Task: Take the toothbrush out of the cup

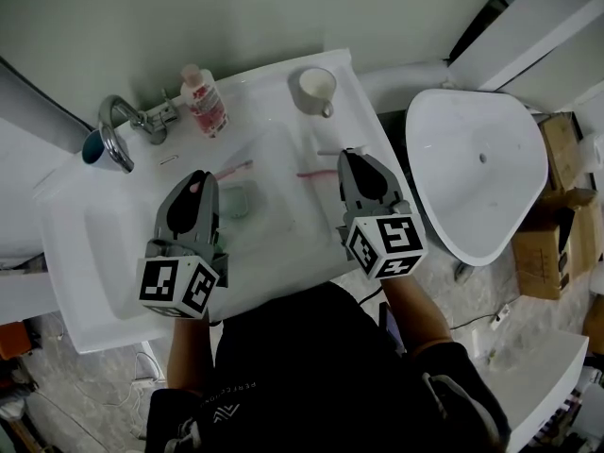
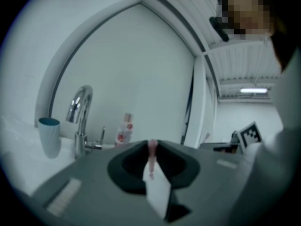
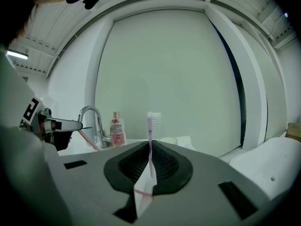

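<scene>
Left gripper (image 2: 151, 144) and right gripper (image 3: 150, 144) each pinch a toothbrush (image 3: 150, 133) handle: light, stiff, likely slippery, best gripped mid-handle.

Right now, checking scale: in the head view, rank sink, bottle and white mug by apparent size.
1. Sink, largest by far.
2. Bottle and white mug look about alike, so unranked.

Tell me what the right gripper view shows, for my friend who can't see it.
The right gripper has its jaws shut on a pink toothbrush, held upright with its bristle head above the jaw tips. Behind it, on a white sink, stand a chrome faucet and a small bottle with a red label, before a plain pale wall.
</scene>
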